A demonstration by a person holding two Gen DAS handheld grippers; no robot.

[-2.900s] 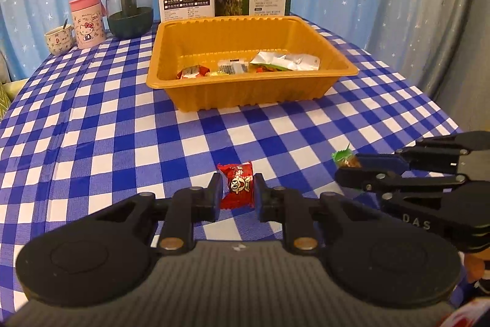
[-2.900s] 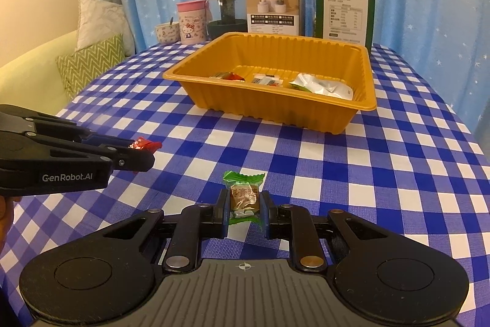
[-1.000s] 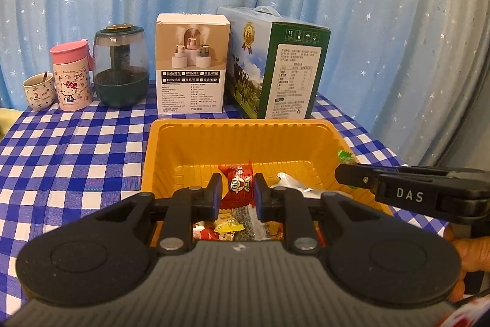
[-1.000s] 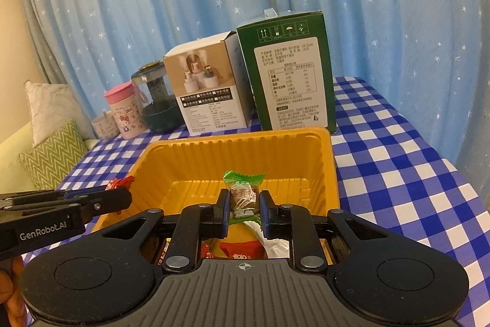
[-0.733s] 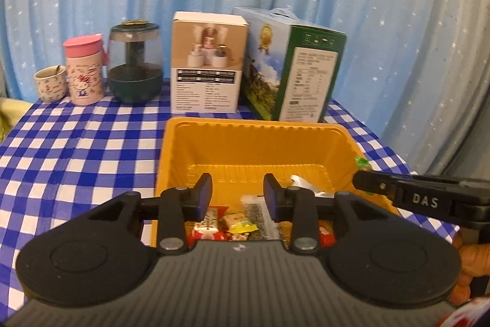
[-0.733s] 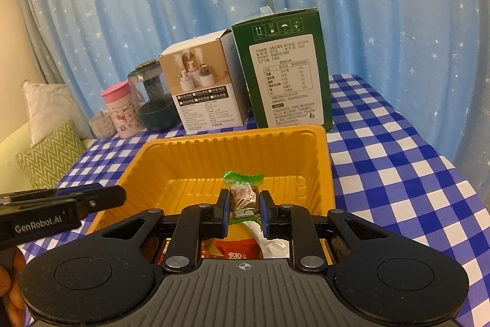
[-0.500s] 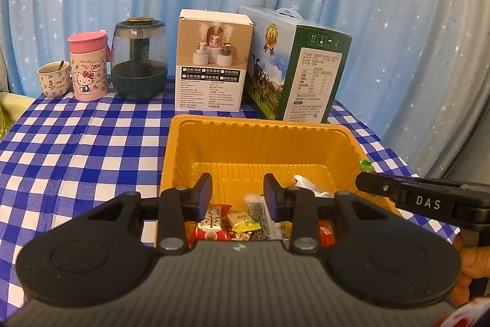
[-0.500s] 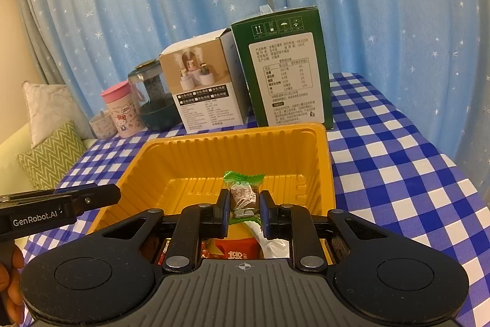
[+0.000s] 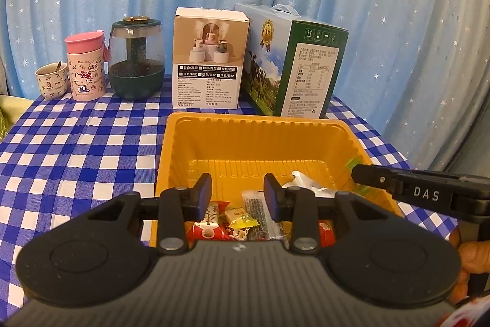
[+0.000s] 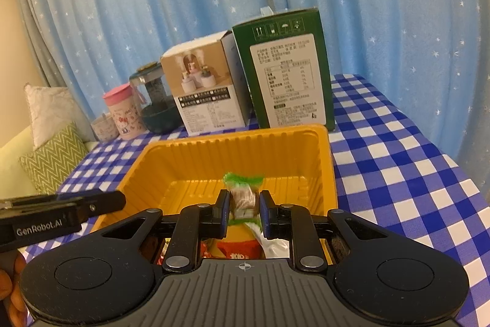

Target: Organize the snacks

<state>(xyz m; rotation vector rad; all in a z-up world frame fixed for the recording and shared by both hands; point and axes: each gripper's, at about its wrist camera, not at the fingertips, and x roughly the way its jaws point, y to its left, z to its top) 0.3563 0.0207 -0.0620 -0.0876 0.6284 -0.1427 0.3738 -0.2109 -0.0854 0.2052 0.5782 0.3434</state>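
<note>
An orange tray (image 9: 254, 140) on the checked table holds several wrapped snacks, among them a red packet (image 9: 211, 222) and a yellow candy (image 9: 243, 222). My left gripper (image 9: 238, 198) is open and empty above the tray's near part. My right gripper (image 10: 244, 212) hangs over the tray (image 10: 232, 155), its jaws a little apart around a green-wrapped candy (image 10: 243, 196). The candy looks blurred and I cannot tell if the pads still touch it. The right gripper also shows in the left wrist view (image 9: 361, 173).
Behind the tray stand a white box (image 9: 208, 60), a green box (image 9: 306, 72), a dark green jar (image 9: 136, 63), a pink Hello Kitty cup (image 9: 85, 69) and a small mug (image 9: 52, 80). A sofa with cushions (image 10: 52, 161) lies left of the table.
My left gripper opened and dropped the red packet into the tray, then drew back a little. My right gripper's jaws have widened slightly around the green candy.
</note>
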